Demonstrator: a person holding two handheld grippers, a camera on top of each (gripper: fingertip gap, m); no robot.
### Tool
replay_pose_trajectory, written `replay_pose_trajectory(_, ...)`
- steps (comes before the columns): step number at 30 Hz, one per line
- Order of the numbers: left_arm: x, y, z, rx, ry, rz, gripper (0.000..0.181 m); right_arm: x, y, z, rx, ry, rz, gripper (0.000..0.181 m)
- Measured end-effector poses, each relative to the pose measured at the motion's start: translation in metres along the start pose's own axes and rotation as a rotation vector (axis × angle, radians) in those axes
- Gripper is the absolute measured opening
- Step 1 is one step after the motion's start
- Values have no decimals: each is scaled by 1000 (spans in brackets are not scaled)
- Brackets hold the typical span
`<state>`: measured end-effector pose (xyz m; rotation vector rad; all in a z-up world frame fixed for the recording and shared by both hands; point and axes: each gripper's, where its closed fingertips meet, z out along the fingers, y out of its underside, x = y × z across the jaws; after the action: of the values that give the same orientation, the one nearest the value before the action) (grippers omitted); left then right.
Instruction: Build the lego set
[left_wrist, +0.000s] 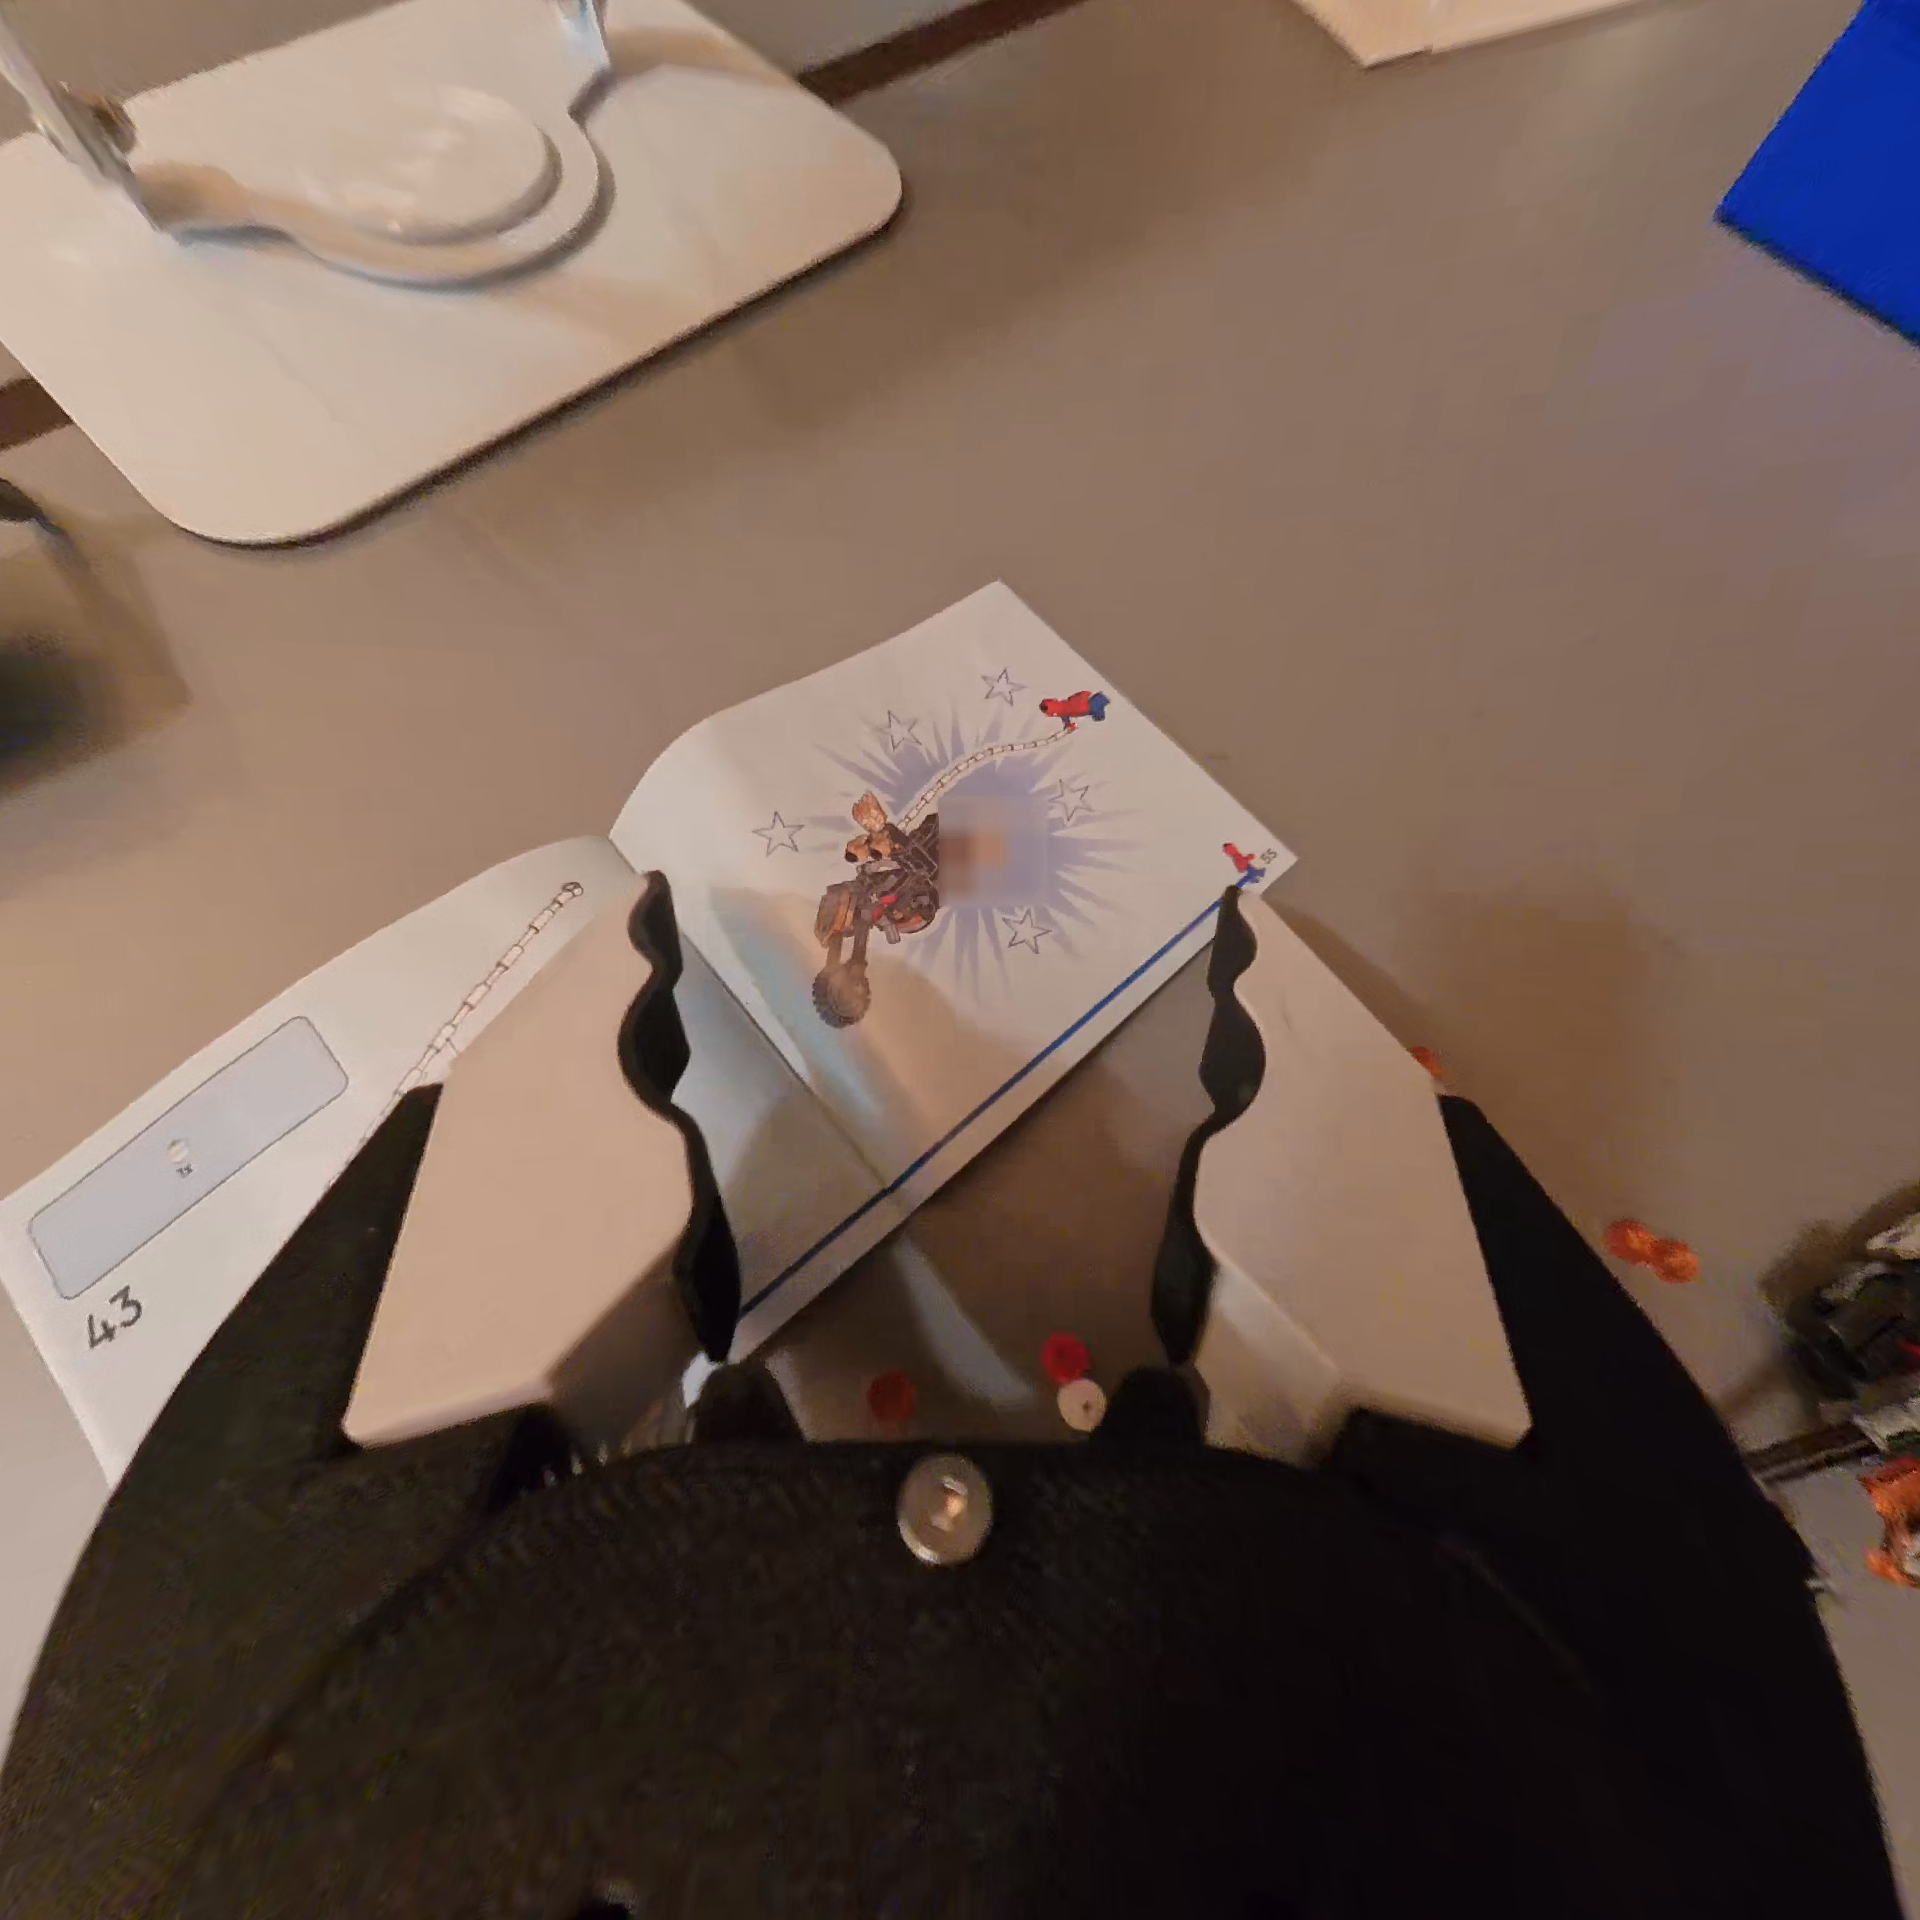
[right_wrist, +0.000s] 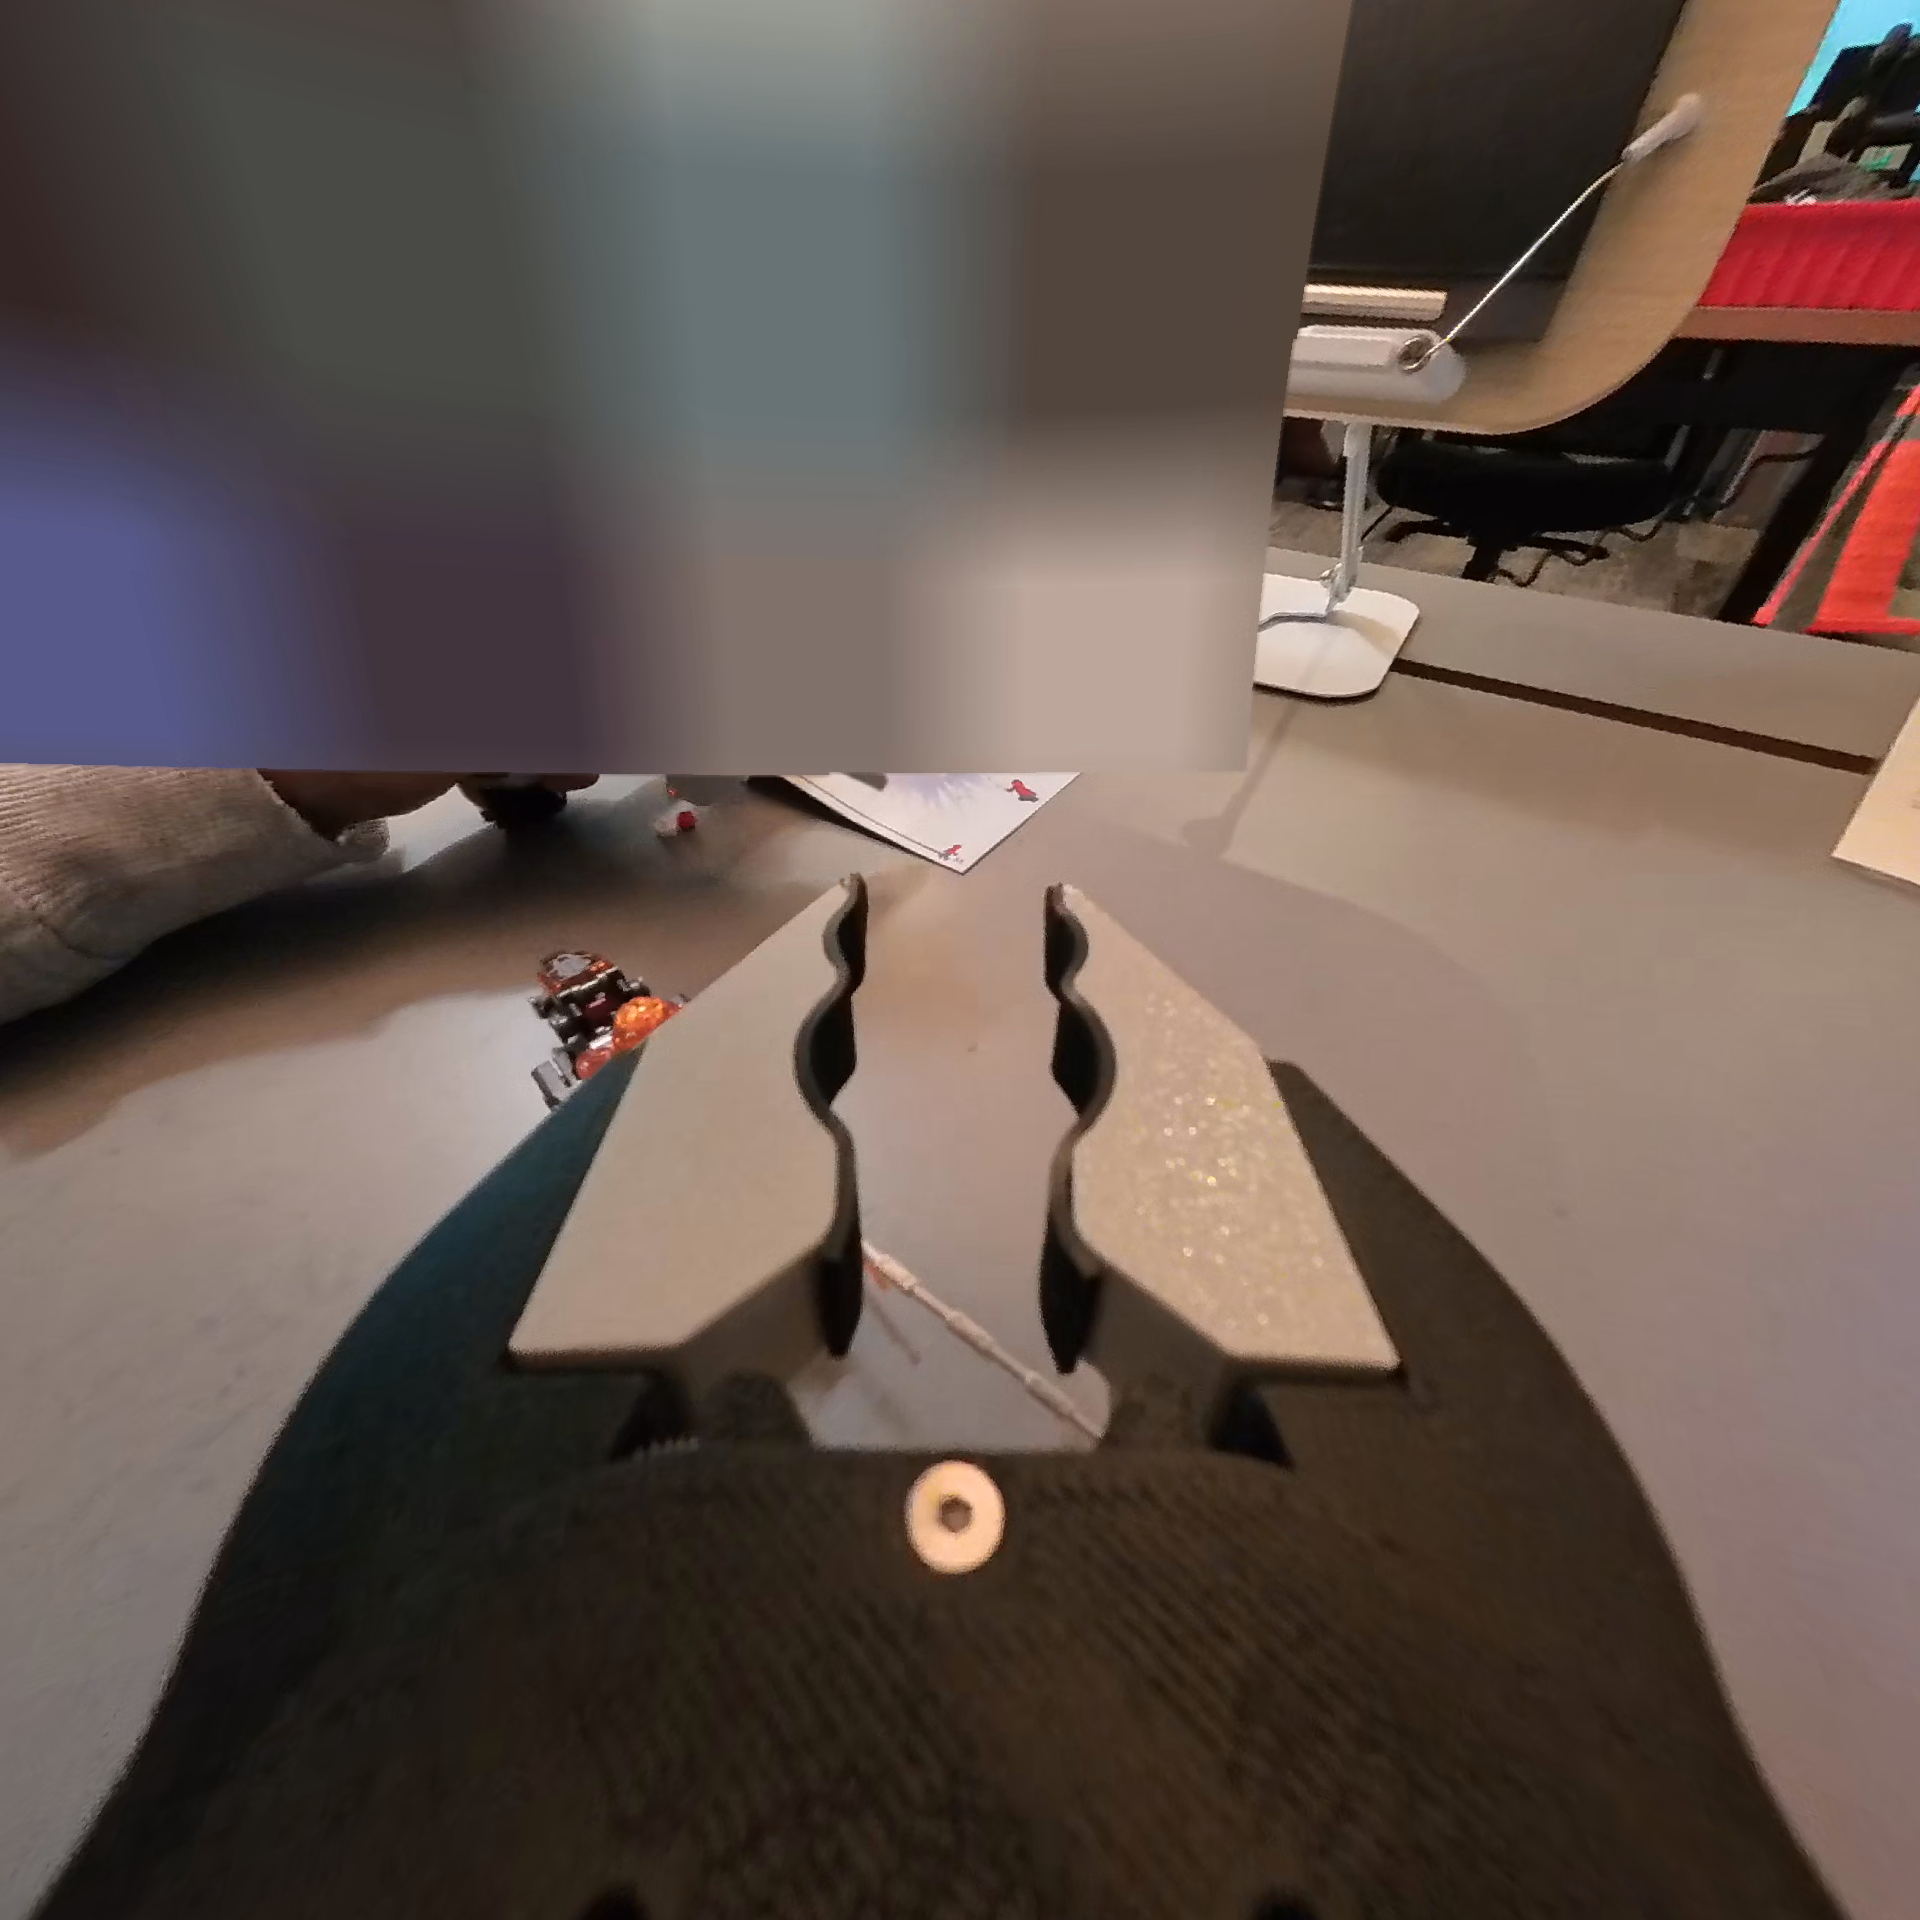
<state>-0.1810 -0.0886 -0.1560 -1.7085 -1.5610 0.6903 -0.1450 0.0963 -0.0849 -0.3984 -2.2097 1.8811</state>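
Observation:
The open instruction booklet (left_wrist: 935, 883) lies on the grey table, and my left gripper (left_wrist: 940, 888) hangs open and empty above its right page. Small round red pieces (left_wrist: 1063, 1356) and a white one (left_wrist: 1081, 1405) lie on the table under the gripper's base. Orange round pieces (left_wrist: 1650, 1250) lie to the right. The partly built dark lego model (left_wrist: 1860, 1340) sits at the right edge; it also shows in the right wrist view (right_wrist: 592, 1023) with orange parts. My right gripper (right_wrist: 954, 894) is open and empty low over the table. A thin white chain piece (right_wrist: 977, 1340) lies under its base.
A white stand base (left_wrist: 416, 270) sits at the back left, also in the right wrist view (right_wrist: 1335, 644). A blue sheet (left_wrist: 1839, 177) is at the far right. A person's sleeve (right_wrist: 135, 862) rests on the table at left. The booklet corner (right_wrist: 935, 821) lies ahead of my right gripper.

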Motion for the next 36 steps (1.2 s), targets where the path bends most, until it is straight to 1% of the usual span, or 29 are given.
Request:
replay_pose_trajectory(3, 7, 1, -5, 6, 41, -3, 99, 1, -1, -1, 10, 9, -5, 32)
replay_pose_trajectory(6, 20, -5, -14, 28, 108, -4, 92, 2, -3, -2, 20, 25, -26, 32)
replay_pose_trajectory(7, 27, -8, -18, 39, 140, 7, 85, 2, -3, -3, 24, 30, -33, 32)
replay_pose_trajectory(9, 47, -8, -25, 29, 241, 43, 54, 1, -5, -4, 33, 33, -39, 32)
replay_pose_trajectory(10, 55, -5, -27, 7, 284, 56, 44, 0, -6, -5, 39, 31, -39, 32)
replay_pose_trajectory(12, 70, 3, -28, -46, 363, 73, 40, -2, -6, -6, 48, 23, -33, 32)
replay_pose_trajectory(15, 91, 21, -30, -161, 472, 99, 36, -3, -7, -9, 62, 11, -16, 32)
replay_pose_trajectory(16, 94, 26, -29, -187, 471, 118, 36, -3, -8, -10, 68, 8, -11, 32)
replay_pose_trajectory(18, 94, 29, -26, -194, 427, 181, 35, -3, -10, -12, 81, 3, -1, 32)
replay_pose_trajectory(22, 96, 37, -24, -231, 393, 262, 24, -3, -12, -15, 102, -1, 11, 33)
replay_pose_trajectory(26, 95, 43, -20, -253, 354, 303, 29, -4, -12, -15, 104, 0, 5, 33)
replay_pose_trajectory(29, 97, 46, -18, -266, 351, 317, 26, -5, -12, -15, 99, 2, -3, 33)
replay_pose_trajectory(34, 101, 48, -20, -271, 371, 326, 9, -5, -10, -14, 94, 5, -11, 33)
replay_pose_trajectory(36, 102, 48, -20, -272, 375, 323, 6, -5, -10, -14, 91, 6, -14, 33)
